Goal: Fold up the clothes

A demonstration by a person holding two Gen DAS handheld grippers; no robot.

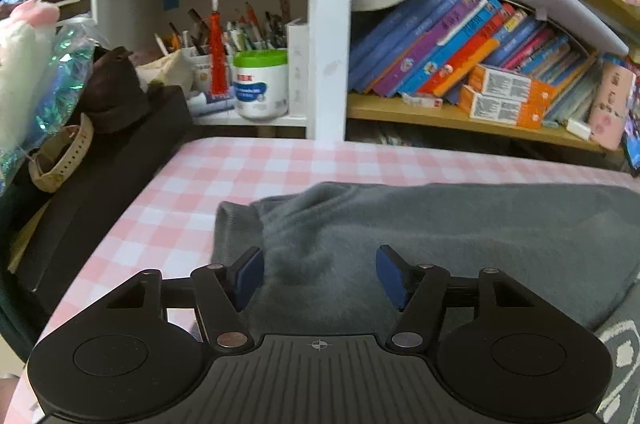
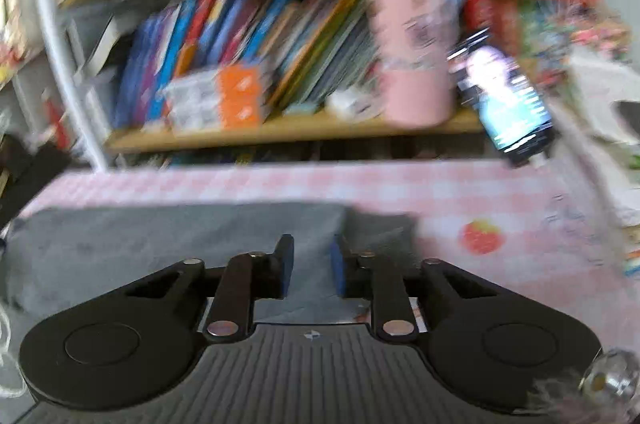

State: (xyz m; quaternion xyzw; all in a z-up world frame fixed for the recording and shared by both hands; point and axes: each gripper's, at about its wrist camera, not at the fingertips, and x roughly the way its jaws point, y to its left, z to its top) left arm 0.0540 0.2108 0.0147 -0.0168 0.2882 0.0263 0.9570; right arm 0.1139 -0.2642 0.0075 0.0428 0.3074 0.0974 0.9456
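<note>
A grey knit garment point(image 1: 440, 224) lies folded on the pink checked tablecloth point(image 1: 240, 167), its left end bunched into a small fold. My left gripper point(image 1: 320, 276) is open over that left end, with the blue pads point(image 1: 250, 276) wide apart and cloth lying beneath them. In the blurred right wrist view the same grey garment point(image 2: 160, 236) stretches to the left. There my right gripper point(image 2: 312, 268) hovers over the garment's right end. Its jaws stand close together with a narrow gap, and I see no cloth pinched between them.
A black case point(image 1: 100, 183) with a beige watch point(image 1: 60, 159) on it lines the table's left edge. Bookshelves point(image 1: 460, 55) rise right behind the table. A phone point(image 2: 504, 95) and a pink cup point(image 2: 412, 51) stand at the back right. A strawberry print point(image 2: 482, 236) marks the tablecloth point(image 2: 480, 191).
</note>
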